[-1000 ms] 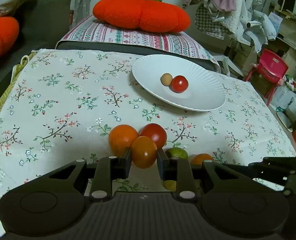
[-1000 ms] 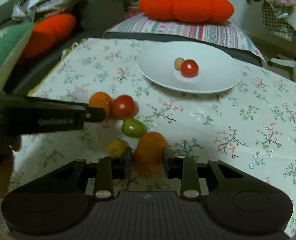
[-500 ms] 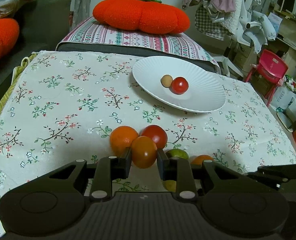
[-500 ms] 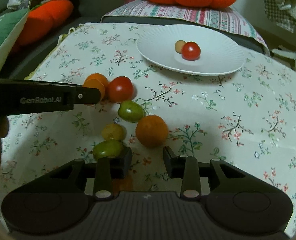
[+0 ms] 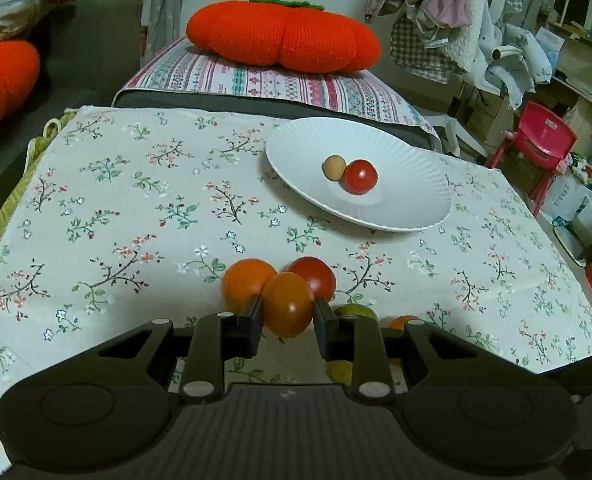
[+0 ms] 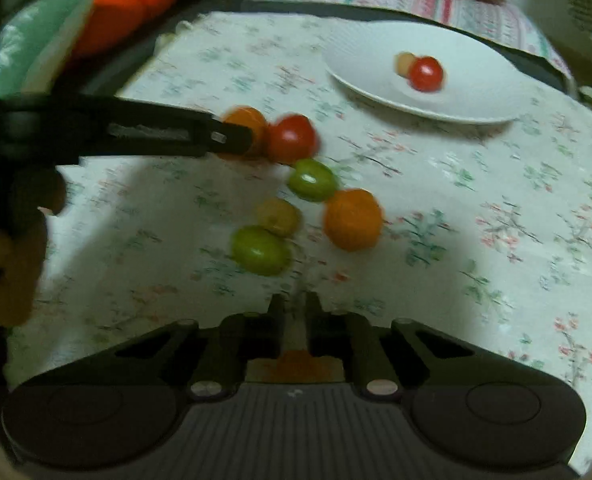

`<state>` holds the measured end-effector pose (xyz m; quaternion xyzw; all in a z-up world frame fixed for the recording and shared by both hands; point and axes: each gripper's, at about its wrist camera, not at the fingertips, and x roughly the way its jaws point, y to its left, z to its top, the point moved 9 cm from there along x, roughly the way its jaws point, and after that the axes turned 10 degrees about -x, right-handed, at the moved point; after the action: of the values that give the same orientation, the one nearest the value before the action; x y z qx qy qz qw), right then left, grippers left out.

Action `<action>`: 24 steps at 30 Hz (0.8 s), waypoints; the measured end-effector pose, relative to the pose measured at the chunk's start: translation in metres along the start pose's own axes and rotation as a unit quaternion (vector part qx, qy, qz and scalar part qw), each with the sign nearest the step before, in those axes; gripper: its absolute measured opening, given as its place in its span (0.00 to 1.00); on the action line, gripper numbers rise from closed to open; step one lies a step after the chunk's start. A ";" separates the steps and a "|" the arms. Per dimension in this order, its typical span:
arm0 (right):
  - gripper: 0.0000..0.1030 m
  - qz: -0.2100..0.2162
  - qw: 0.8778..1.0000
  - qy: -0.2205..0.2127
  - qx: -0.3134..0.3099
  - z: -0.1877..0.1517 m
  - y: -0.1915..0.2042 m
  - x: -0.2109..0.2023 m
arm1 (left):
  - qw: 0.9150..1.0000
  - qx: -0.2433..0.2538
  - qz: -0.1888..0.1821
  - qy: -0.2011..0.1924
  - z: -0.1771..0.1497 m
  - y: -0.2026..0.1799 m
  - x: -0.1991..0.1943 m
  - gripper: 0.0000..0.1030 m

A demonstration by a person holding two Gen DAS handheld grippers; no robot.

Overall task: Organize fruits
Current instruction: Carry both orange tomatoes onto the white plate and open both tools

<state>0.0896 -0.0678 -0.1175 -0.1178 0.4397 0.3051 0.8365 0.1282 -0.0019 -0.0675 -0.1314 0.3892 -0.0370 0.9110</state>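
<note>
My left gripper (image 5: 287, 312) reaches low and level over the tablecloth (image 5: 136, 200), fingers aimed at 12 o'clock toward the plate (image 5: 400, 208). Its jaws are clamped on an orange tomato (image 5: 288, 304), which sits squarely between the pads; the fruit is slightly taller than wide, long axis near upright. Just behind it, touching, are an orange (image 5: 246, 286) at 11 o'clock and a red tomato (image 5: 316, 276) at 1 o'clock.

My right gripper (image 6: 295, 308) is held higher, tilted down at the cloth, pointing at 12 o'clock. Its jaws stand almost together with only a narrow slit between them and nothing in it; that view is blurred. Ahead of its tips lie a green fruit (image 6: 260, 250) at 11 o'clock, long axis running left to right, a yellow fruit (image 6: 278, 216) touching it behind, a second orange (image 6: 352, 219) at 1 o'clock, and another green fruit (image 6: 312, 180) farther on. My left gripper enters that view from 9 o'clock, its tip over the first orange.

On the plate, at 1 o'clock in both views, a small tan fruit (image 5: 334, 167) touches a red tomato (image 5: 359, 177).
</note>
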 end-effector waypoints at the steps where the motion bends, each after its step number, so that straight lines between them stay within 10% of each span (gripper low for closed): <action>1: 0.09 0.012 1.000 -0.012 0.005 0.003 0.000 -0.005 | 1.000 0.001 0.001 -0.001 0.001 0.001 0.000 0.09; 6: 0.59 0.047 0.998 -0.029 0.010 0.004 -0.003 -0.026 | 1.000 0.000 0.000 -0.002 0.001 0.000 0.000 0.09; 11: 0.24 0.021 0.999 0.030 -0.021 -0.016 0.005 -0.008 | 1.000 0.002 -0.003 -0.006 0.004 -0.001 -0.002 0.09; 24: 0.24 -0.031 0.998 -0.048 0.013 0.016 -0.033 -0.031 | 0.999 0.037 0.004 -0.034 0.027 -0.016 0.005 0.09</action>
<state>0.1071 -0.0996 -0.0853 -0.1062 0.3987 0.2785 0.8673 0.1518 -0.0125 -0.0484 -0.0978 0.3568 -0.0434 0.9280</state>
